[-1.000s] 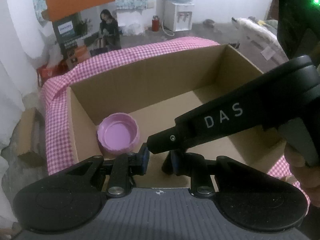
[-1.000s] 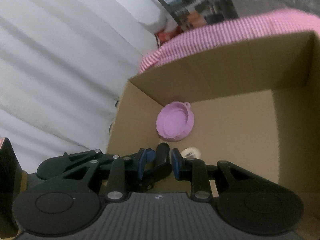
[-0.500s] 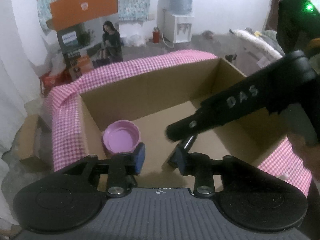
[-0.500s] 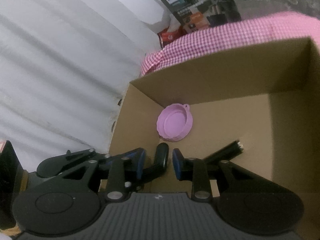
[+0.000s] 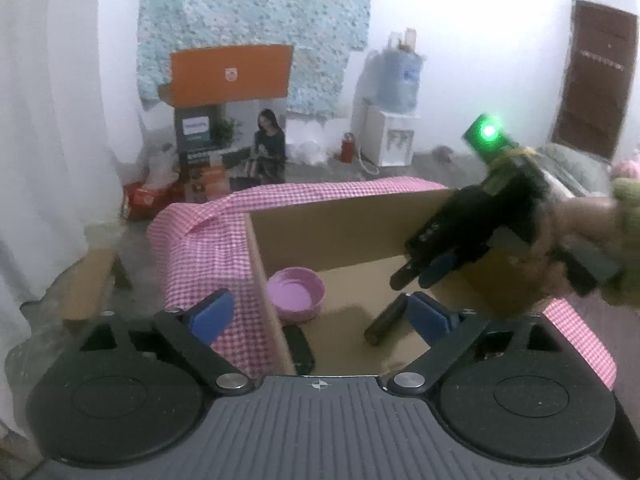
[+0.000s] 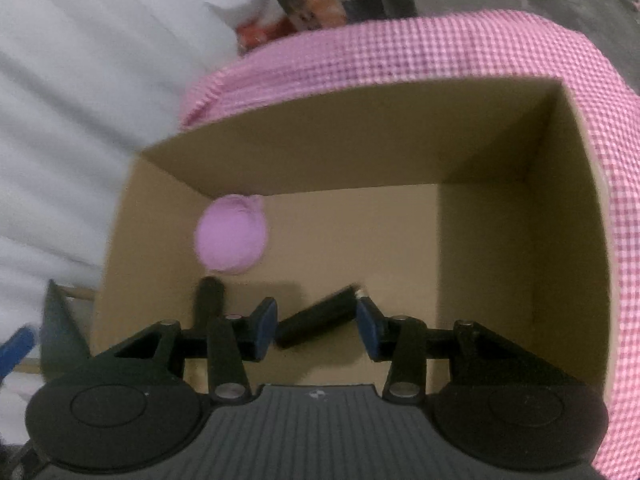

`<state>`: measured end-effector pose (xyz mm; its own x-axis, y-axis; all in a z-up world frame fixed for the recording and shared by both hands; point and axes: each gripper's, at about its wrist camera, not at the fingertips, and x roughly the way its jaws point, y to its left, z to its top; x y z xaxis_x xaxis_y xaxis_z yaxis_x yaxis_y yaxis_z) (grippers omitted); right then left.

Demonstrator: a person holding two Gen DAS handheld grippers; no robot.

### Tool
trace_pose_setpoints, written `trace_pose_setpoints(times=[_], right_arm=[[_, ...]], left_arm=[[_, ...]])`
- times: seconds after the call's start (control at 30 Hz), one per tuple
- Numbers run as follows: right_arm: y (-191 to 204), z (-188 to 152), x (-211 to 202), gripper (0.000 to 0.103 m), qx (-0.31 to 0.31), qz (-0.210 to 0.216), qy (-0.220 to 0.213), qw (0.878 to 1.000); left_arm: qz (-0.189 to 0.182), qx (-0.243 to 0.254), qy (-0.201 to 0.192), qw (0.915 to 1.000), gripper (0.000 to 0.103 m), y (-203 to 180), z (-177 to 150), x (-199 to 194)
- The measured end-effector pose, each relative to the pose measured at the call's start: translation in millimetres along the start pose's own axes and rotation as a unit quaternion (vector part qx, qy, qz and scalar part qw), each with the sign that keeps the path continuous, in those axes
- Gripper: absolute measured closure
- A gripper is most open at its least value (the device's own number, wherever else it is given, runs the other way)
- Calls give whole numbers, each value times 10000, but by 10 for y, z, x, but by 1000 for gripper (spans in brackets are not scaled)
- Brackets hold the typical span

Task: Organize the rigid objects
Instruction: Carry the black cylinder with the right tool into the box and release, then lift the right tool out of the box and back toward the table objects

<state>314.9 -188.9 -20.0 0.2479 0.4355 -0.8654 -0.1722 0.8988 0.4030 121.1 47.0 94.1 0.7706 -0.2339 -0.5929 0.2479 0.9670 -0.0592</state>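
Cardboard box (image 6: 360, 160) on the pink checked cloth (image 6: 440, 52) holds a pink lid (image 6: 231, 240) in its far-left corner and two black cylinders on its floor, one (image 6: 316, 322) lying near the middle, another (image 6: 208, 296) at the near left. Left gripper (image 5: 320, 312) has its fingers spread wide and empty at the box's near-left wall, while the right gripper (image 6: 316, 326), also parted and holding nothing, hangs above the middle cylinder.

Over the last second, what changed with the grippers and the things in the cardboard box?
Both grippers opened. The left gripper let go of one black cylinder, the right gripper of the other; both now lie on the floor of the cardboard box. The left gripper pulled back toward the box's left wall. The pink lid stayed in its corner.
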Motion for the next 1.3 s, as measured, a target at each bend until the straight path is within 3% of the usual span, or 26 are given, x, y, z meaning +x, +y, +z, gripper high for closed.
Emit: trace_pose_setpoints(times=[0.23,0.47,0.6,0.93,1.13,1.3], right_arm=[[143,74,342,57,-421,-389,333,9978],[411,18,341,58,-570,109,406,9975],[437,-6,196,57,-553,160,296,9979],[481,-87,488,57,-341,167,766,9963],[591,-107,420,57,-465,337,646,9963],[564,-188,72,55,-514,469,210,9974]], left_arm=[[34,-439,-7,9990,5,260,-200,-103],[24,-713,74,9974,5,414,-393,-151],[-54,-862,47,9963,5,480,-487,-190],[-81,-946,160,9954,5,507,-669,-232],[-64,-832,176,9964,5,420,-700,-238],[-176,-754,214,9968,5,325,-731,-251]])
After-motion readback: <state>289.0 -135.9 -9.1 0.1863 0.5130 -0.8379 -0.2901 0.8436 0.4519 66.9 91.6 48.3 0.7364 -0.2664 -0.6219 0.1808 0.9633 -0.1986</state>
